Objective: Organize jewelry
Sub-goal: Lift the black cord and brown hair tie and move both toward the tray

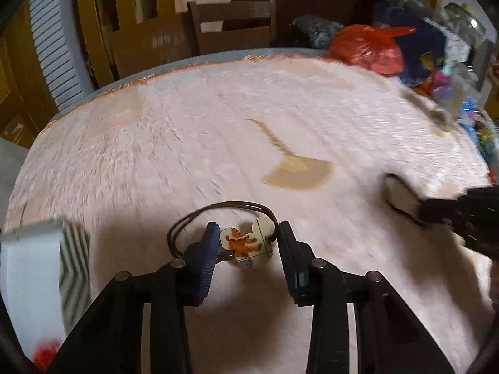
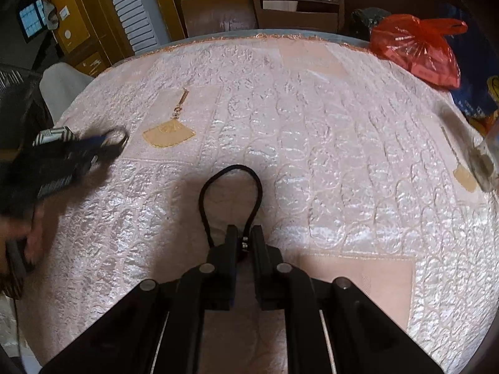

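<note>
In the left wrist view my left gripper (image 1: 246,240) is open, its blue pads on either side of a cream mouse-head charm (image 1: 248,244) on a brown hair tie (image 1: 199,218) that lies on the pink tablecloth (image 1: 187,143). The pads do not touch the charm. In the right wrist view my right gripper (image 2: 244,237) is shut on a black hair tie (image 2: 230,171), whose loop sticks out ahead over the cloth. The left gripper shows blurred at the left of the right wrist view (image 2: 93,149), the right gripper at the right of the left wrist view (image 1: 405,199).
A white box with a striped side (image 1: 46,274) stands at my near left. A red plastic bag (image 2: 418,50) and other bags crowd the far right edge. A clear container (image 2: 486,162) sits at the right. A wooden chair (image 2: 296,3) stands behind the table.
</note>
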The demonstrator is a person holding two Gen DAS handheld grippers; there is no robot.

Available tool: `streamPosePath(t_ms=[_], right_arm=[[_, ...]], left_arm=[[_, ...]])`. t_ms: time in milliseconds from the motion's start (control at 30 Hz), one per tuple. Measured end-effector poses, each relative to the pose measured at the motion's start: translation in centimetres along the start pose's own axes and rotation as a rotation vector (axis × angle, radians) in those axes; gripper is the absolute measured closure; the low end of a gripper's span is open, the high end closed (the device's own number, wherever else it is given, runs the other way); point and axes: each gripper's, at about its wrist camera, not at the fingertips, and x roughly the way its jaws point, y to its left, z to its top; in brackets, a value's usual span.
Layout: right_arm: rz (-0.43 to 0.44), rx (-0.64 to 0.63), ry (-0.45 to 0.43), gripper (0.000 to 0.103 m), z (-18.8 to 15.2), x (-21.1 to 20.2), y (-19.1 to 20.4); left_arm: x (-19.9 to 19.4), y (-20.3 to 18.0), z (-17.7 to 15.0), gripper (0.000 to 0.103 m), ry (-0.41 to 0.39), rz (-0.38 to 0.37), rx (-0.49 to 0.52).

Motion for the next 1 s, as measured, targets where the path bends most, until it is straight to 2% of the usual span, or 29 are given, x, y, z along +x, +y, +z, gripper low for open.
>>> streamPosePath(t_ms=[167, 367, 533, 700, 833, 1000], right_arm=[[0.034, 0.008, -0.024, 0.094, -0.5, -1.0, 0.1], [0.111, 0.020, -0.086, 0.094, -1.2, -3.7, -0.1], [0.171, 0.075, -0.169, 0.094, -2.3, -6.7, -1.2], [0.182, 0.074, -0.211, 0.094, -3.2, -8.1, -1.0], [0.183, 0.040, -0.246, 0.094, -3.8, -9.1, -0.5], [0.160, 0.004, -0.244, 0.094, -4.7, -9.5, 0.2]], left_arm=[[-4.1, -2.8, -2.2, 0.057, -0.071, -0.004, -0.007], [-6.0, -5.6, -4.2, 0.057, -0.072, 0.037, -0.030], [-6.5, -6.1, -5.6, 0.057, -0.061, 0.038, -0.101], [-6.5, -5.8, -7.2, 0.057, -0.037, 0.029, -0.149], [-6.7, -5.4, -8.4, 0.057, -0.012, 0.068, -0.178], [-7.8, -6.0, -9.5, 0.057, -0.013, 0.126, -0.204]])
